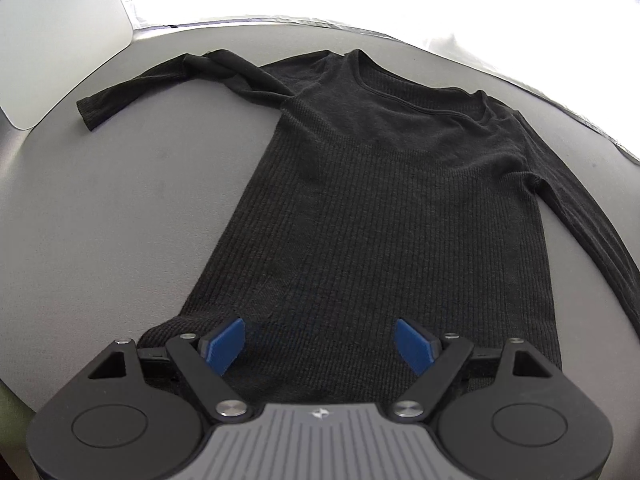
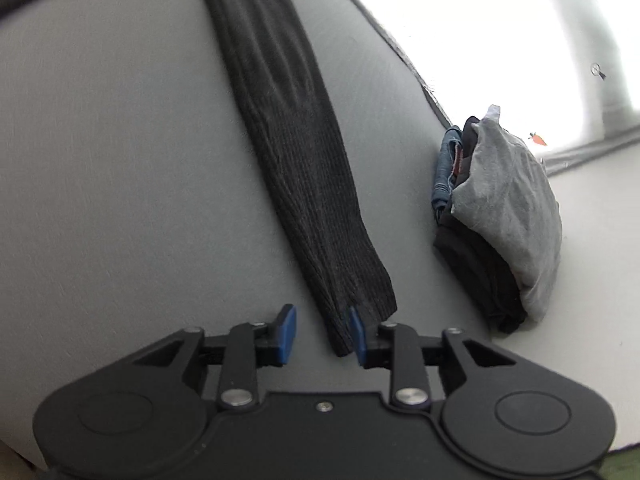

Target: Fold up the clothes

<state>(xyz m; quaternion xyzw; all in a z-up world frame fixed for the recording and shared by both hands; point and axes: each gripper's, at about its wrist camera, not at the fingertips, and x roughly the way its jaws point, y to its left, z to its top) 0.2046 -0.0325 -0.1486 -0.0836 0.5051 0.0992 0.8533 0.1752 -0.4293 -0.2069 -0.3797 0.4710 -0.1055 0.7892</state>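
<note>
Sweater (image 1: 384, 208), dark ribbed knit, lies spread face-up on the grey table (image 1: 120, 208), collar away from us, hem nearest the left gripper (image 1: 320, 344). That gripper hangs over the hem with its blue pads wide apart and nothing between them that they press on. The far sleeve (image 1: 168, 84) is bent and twisted near the shoulder, cuff lying out on the bare surface. Over on the other side, the right gripper (image 2: 322, 334) sits at the cuff of the near sleeve (image 2: 296, 152), which runs straight out along the table; jaws about half open, cuff end between the pads and brushing one of them, but the other stands clear, so no grip as I read it. Looks like the laying-out stage, folding proper not yet begun. Next move, I'd say: pinch that cuff and carry the sleeve across the body. Just beside the sleeve, a stack of folded clothes (image 2: 504, 216), grey on top, denim tucked behind, close enough to snag a wide swing
</note>
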